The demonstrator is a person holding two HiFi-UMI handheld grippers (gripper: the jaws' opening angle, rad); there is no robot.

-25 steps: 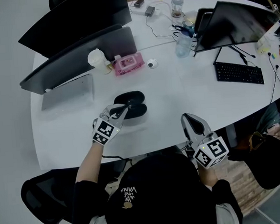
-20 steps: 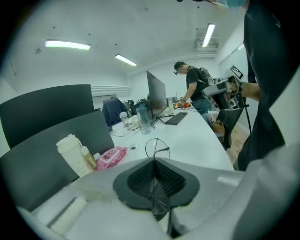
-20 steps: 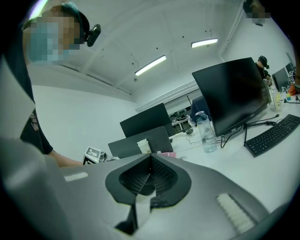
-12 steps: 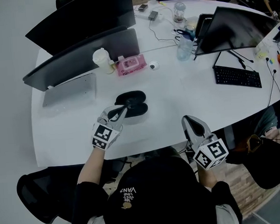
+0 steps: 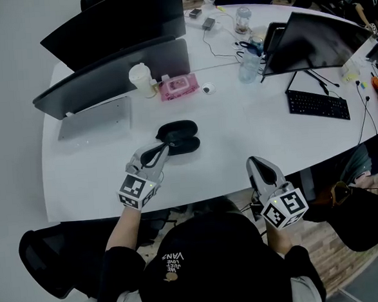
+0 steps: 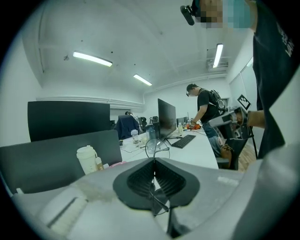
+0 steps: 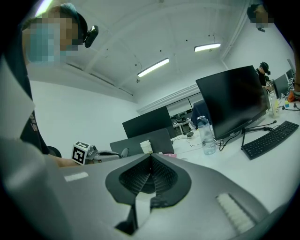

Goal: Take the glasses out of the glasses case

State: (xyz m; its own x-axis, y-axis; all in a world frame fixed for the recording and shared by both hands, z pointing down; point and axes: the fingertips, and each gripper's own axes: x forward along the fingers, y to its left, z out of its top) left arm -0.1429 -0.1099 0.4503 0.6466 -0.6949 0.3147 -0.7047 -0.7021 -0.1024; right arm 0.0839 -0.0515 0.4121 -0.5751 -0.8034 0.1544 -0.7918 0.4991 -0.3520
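Observation:
The black glasses case (image 5: pixel 178 136) lies open on the white table (image 5: pixel 233 131), its two halves side by side. My left gripper (image 5: pixel 163 147) sits just at the case's near left edge, shut on thin wire-framed glasses (image 6: pixel 157 148). One clear lens sticks up past the jaw tips of the left gripper (image 6: pixel 153 161) and a thin wire runs down between the pads. The case itself is hidden in the left gripper view. My right gripper (image 5: pixel 256 164) hangs at the table's front edge, shut with nothing in it. In its own view the right gripper (image 7: pixel 150 157) points towards the left gripper's marker cube (image 7: pixel 80 152).
Behind the case stand a dark monitor (image 5: pixel 116 71), a pink wipes pack (image 5: pixel 178 86), a white cup (image 5: pixel 140 79) and a flat silver laptop (image 5: pixel 93 121). At the right are a water bottle (image 5: pixel 248 59), a second monitor (image 5: pixel 317 38) and a keyboard (image 5: pixel 318 102). A person (image 6: pixel 204 110) stands far off.
My left gripper has drawn back from the case towards the table's front edge, still shut. The right gripper has stayed in place.

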